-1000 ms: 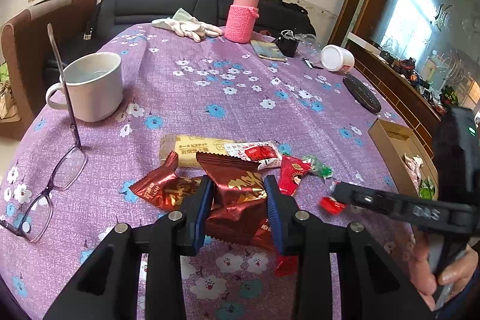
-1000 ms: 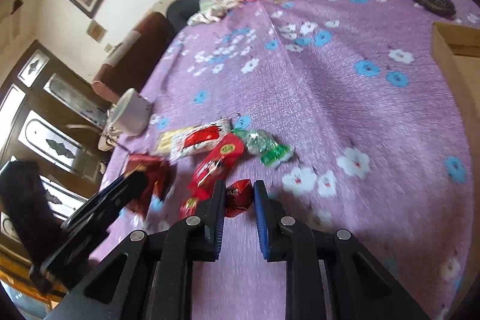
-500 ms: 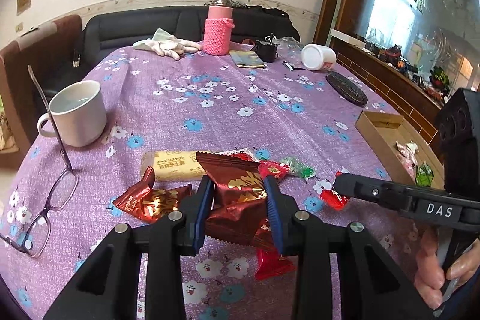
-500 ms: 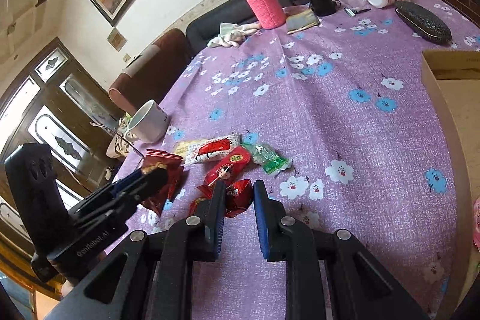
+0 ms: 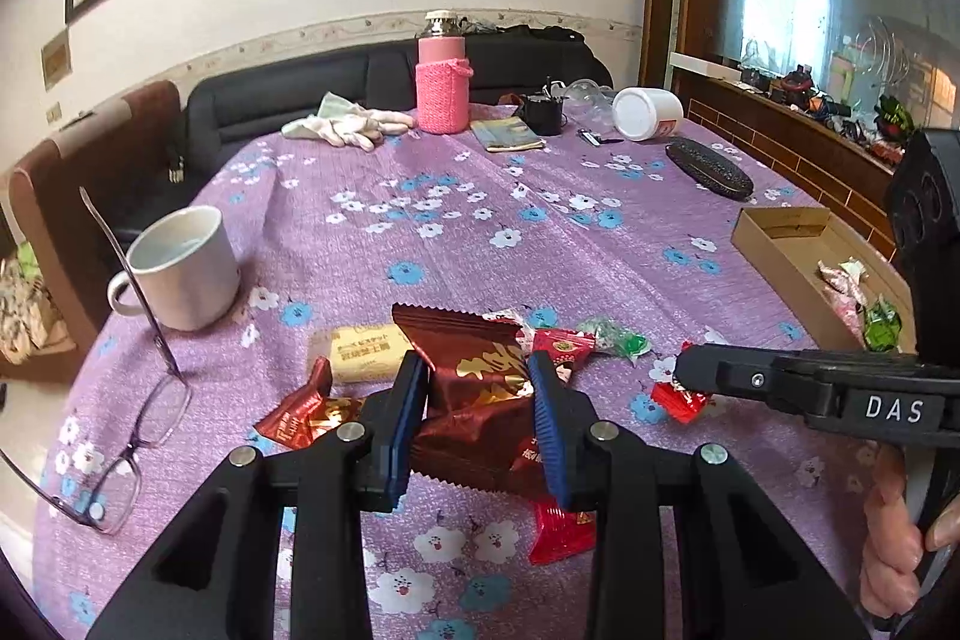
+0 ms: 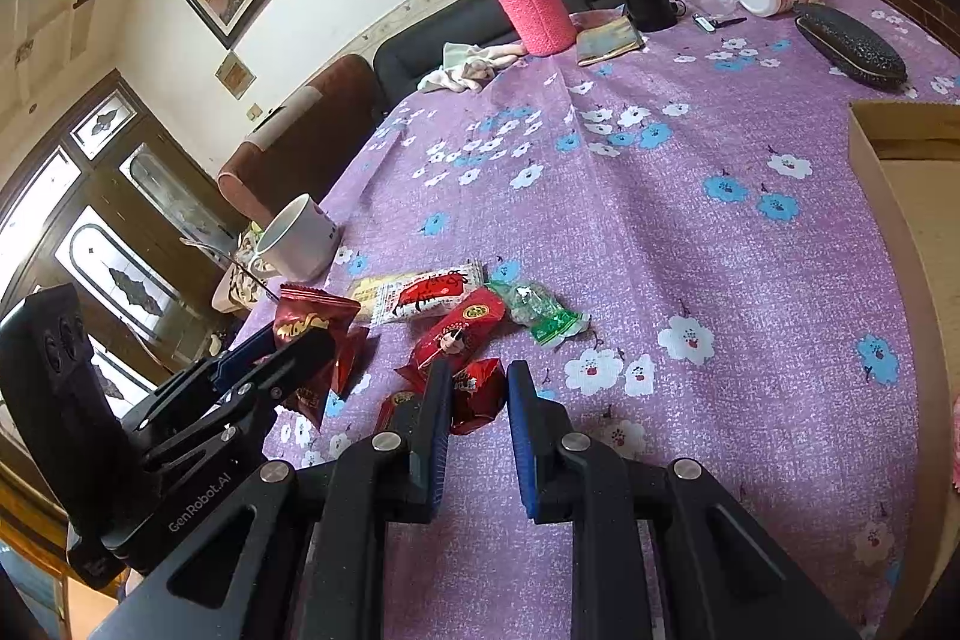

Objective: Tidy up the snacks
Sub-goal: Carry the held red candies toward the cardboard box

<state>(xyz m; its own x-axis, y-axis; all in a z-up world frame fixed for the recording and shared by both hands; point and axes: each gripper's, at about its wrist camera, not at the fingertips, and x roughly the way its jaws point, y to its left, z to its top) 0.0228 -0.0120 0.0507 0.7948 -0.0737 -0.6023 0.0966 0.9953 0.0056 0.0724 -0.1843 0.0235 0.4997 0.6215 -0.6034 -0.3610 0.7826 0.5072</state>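
**Left wrist view: both claws loaded, box waiting at the right**

Left wrist view shows the left claw (image 5: 477, 415) clenched on a dark red foil packet (image 5: 474, 382), its blue pads pressing the packet's sides, so the wrapper stands lifted clear of the tabletop (image 5: 480, 232). The right claw (image 6: 477, 415) grasps a small red candy (image 6: 477, 391) between nearly closed pads; seen from the left, that candy hangs at its tip above the cloth. Gripping each snack by its edges seems meant for carrying them across to the cardboard box (image 5: 774, 244), well apart at the right.

That box already holds a few wrapped sweets, pink-white and green. On the purple cloth a loose cluster remains: a yellow biscuit bar (image 5: 363, 349), a green candy (image 5: 615, 340) and more red wrappers. The white mug (image 5: 180, 268) looks empty.
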